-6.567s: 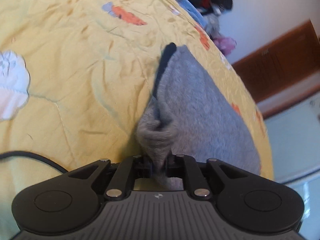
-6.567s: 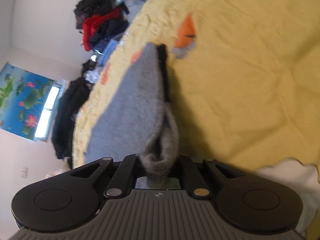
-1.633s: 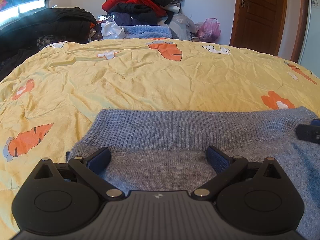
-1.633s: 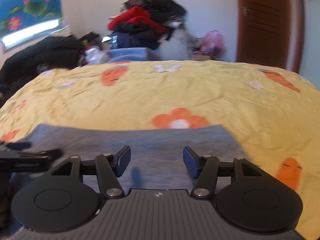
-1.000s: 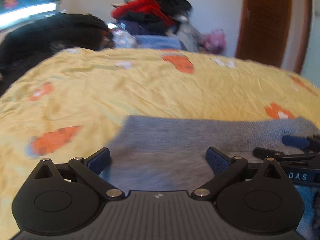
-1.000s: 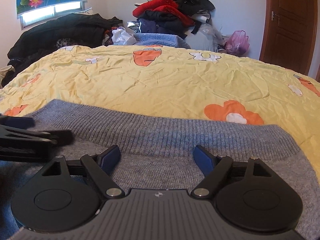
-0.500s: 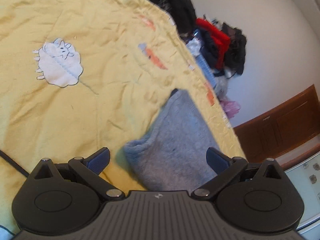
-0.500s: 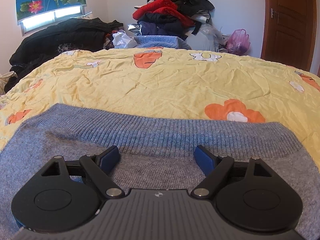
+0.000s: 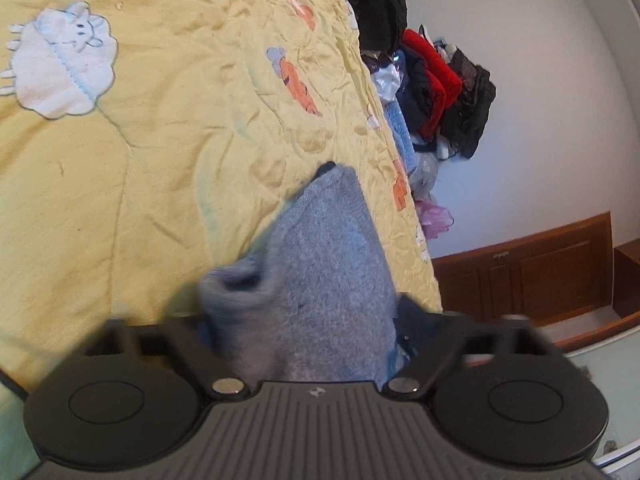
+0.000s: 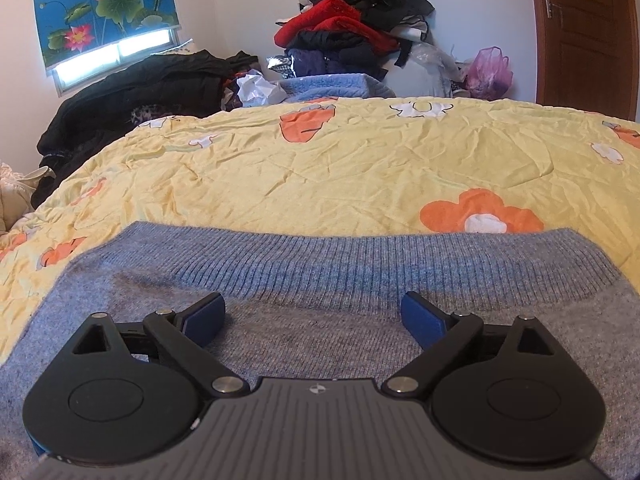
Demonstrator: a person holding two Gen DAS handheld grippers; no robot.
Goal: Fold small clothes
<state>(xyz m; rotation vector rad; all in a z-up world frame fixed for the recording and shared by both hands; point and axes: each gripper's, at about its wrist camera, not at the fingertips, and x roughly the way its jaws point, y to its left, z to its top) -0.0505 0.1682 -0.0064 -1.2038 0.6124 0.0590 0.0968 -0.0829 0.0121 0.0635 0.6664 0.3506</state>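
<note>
You are working on a bed under a wrinkled yellow quilt (image 10: 360,168) printed with carrots, flowers and sheep, in a white-walled room. At its far side, to the left, dark coats (image 10: 132,96) are heaped below a window with a lotus-print blind (image 10: 104,4); further right a pile of red and black clothes (image 10: 352,28) sits against the wall, then a pink plastic bag (image 10: 488,68) and a brown wooden door (image 10: 584,32).

The grey knitted sweater (image 10: 340,280) lies flat on the near part of the quilt, its ribbed band running across your right view.

Your left gripper (image 9: 304,320) is rolled onto its side at the sweater's left end. Its jaws have just been closing, and the bunched, rolled-over edge of the sweater sits between them. The fingers are blurred and partly hidden by the knit, so you cannot tell whether the pads already press on it.

Your right gripper (image 10: 314,316) hovers low over the sweater's middle, jaws spread wide and just opened further, with only flat knit seen between the blue pads (image 10: 424,318) and nothing gripped. The ribbed band lies just beyond the fingertips.

Beyond the band, open yellow quilt stretches to the far edge of the bed, and more bare quilt lies left of the sweater's left end.
</note>
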